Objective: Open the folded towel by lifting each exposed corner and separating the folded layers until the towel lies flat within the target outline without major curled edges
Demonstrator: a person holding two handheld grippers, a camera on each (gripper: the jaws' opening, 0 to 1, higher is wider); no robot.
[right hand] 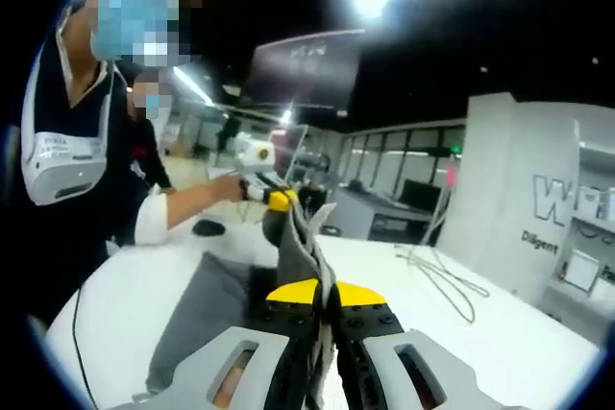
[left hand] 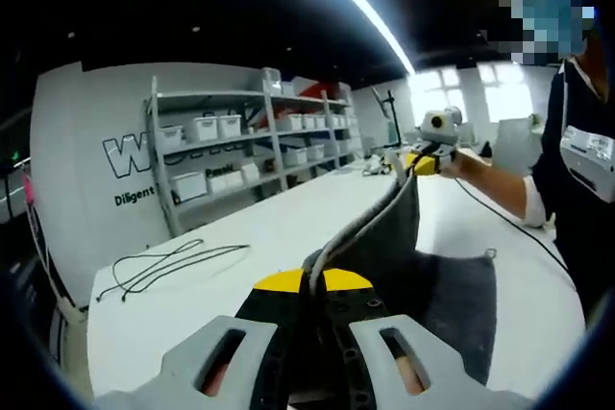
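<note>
Grey towel stretched between both grippers

Both jaws closed on the towel [left hand: 384, 237] edge: left gripper [left hand: 312, 285] one end, right gripper [right hand: 325, 287] the other. Top layer lifted off the table [left hand: 221, 228], the rest lying on it. Mid-unfold; next, I judge, swing the layer over and lay flat.

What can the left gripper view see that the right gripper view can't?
The left gripper view has tall shelves with white bins, and a looped black cable lying on the table. The right gripper view has a dark screen hanging up high and a pale cable instead. Both have the grey towel, lifted and stretched between the left gripper and the right gripper, each pinching an edge, plus the white table and the person.
</note>
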